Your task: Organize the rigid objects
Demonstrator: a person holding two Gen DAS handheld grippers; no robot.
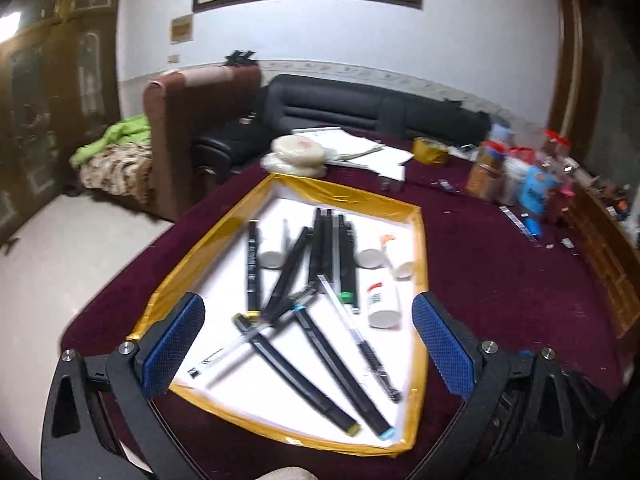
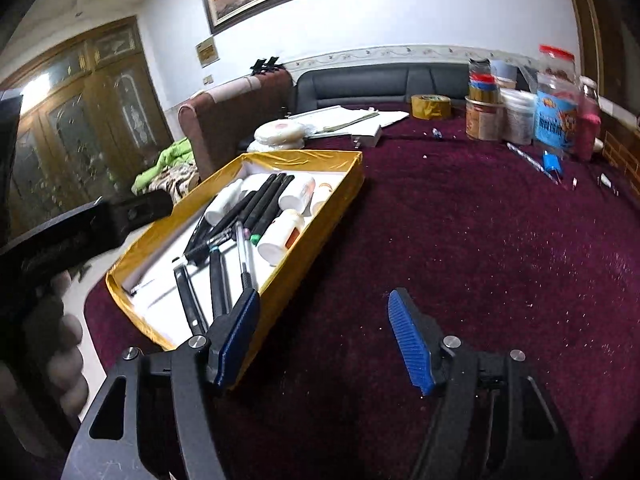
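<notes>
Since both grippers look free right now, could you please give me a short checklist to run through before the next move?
1. Left gripper empty, fingers wide apart: ok.
2. Right gripper empty, nothing between its fingers: ok.
3. Markers and pens lying inside the yellow tray: ok.
4. White bottles inside the tray: ok.
5. Markers neatly aligned: not ok, several cross each other.
6. Loose small items remaining on the maroon cloth near the jars: not ok.

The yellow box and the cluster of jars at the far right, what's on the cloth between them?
Right wrist view: mostly bare maroon cloth between box and jars, just small specks.
</notes>
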